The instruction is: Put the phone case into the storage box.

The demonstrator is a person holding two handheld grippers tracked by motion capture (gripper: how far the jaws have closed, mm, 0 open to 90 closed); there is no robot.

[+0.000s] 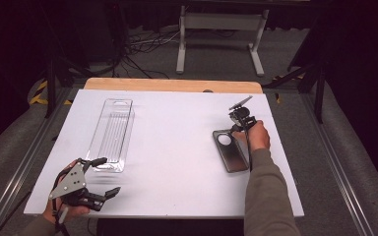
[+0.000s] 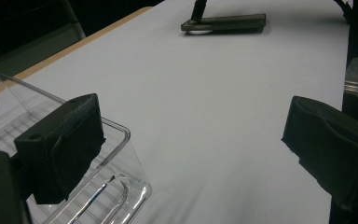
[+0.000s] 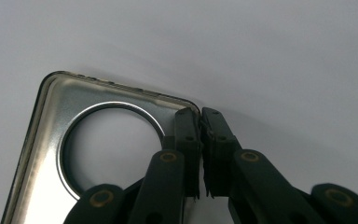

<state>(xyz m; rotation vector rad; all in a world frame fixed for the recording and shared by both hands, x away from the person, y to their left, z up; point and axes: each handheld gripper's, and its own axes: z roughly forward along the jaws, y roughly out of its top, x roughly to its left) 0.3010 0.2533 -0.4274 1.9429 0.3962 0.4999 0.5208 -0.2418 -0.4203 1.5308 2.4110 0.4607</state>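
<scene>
A dark metal lid (image 1: 232, 150) with a round hole lies flat on the right of the white table (image 1: 177, 147). My right gripper (image 1: 235, 129) stands over its far corner. In the right gripper view the right gripper (image 3: 200, 112) has its jaws pressed together on the rim of the lid (image 3: 51, 140) at that corner. A clear plastic tray (image 1: 112, 132) lies lengthwise at the left. My left gripper (image 1: 108, 175) is open just in front of the tray's near end. In the left gripper view the left gripper (image 2: 191, 126) has one jaw over the clear tray (image 2: 121, 135), with the lid (image 2: 228, 22) far off.
A wooden strip (image 1: 172, 84) runs along the table's far edge. Beyond it on the floor stand a white frame (image 1: 221, 29) and loose cables (image 1: 138, 46). Metal rails (image 1: 334, 162) flank the table on both sides.
</scene>
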